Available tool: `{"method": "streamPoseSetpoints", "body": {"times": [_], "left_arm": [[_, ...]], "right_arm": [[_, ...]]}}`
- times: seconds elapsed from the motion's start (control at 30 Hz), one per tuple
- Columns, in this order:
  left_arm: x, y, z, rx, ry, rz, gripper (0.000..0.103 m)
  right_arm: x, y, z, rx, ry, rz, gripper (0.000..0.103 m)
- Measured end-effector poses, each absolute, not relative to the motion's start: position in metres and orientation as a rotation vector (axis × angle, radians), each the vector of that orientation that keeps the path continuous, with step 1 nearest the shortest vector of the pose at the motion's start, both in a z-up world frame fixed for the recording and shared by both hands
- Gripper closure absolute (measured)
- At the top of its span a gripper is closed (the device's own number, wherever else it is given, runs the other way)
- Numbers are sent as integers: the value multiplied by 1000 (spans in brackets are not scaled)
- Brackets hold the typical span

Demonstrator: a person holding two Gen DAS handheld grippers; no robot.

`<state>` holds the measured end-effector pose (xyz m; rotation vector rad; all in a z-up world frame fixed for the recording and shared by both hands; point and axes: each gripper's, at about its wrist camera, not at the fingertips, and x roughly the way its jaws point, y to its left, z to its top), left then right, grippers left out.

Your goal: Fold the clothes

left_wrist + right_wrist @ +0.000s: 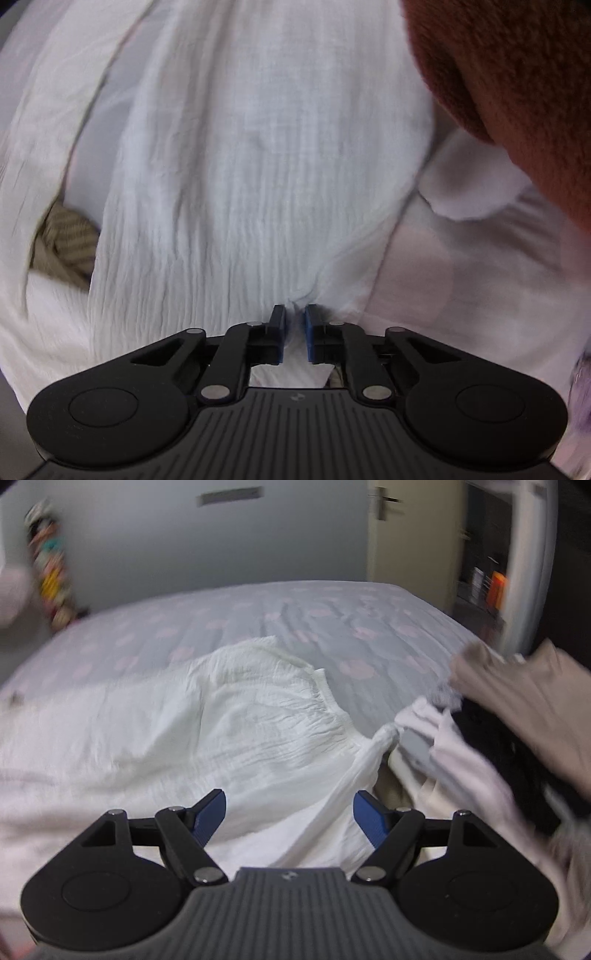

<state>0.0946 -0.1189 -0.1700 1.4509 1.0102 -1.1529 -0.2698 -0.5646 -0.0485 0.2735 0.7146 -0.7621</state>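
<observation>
Left gripper (294, 325) pinching white crinkled garment (258, 166), rust fabric (517, 74) alongside, right gripper (289, 814) spread wide, empty, clothes pile (517, 716) beside.

The white garment (258, 166) is thin crinkled cloth, finely ribbed and matt. A rust-brown fabric (517, 74) beside it looks fuzzy — almost fleece-like. The left gripper (294, 328) is matt black plastic with ridged blue pads (309, 332) and dull metal pins. The bedsheet (369, 627) is smooth, matt printed cloth.

The crinkled garment (236, 716) lies on the bed (369, 620), a clothes pile (517, 716) to its right.
</observation>
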Motion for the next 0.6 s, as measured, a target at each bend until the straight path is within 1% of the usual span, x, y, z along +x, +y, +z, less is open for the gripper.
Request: {"method": "streamPoseSetpoints", "body": {"times": [0.13, 0.27, 0.3, 0.37, 0.4, 0.47, 0.6], "left_arm": [[108, -100, -154, 1227, 1057, -1027, 102], [113, -87, -126, 1088, 1047, -930, 102], [114, -84, -118, 1057, 1042, -908, 102], [113, -89, -100, 1005, 1026, -870, 102], [115, -91, -91, 985, 1016, -851, 102], [113, -90, -76, 953, 997, -818, 102], [114, -91, -56, 930, 964, -779, 102]], "right_arm": [[-265, -572, -49, 108, 828, -640, 25], [-260, -571, -53, -125, 946, -545, 27], [-258, -569, -57, -197, 981, -510, 29], [-252, -564, -65, -360, 1052, -432, 36], [-249, -562, -71, -446, 1086, -390, 36], [-244, -556, -83, -620, 1148, -299, 41], [-238, -553, -112, -945, 1264, -114, 41]]}}
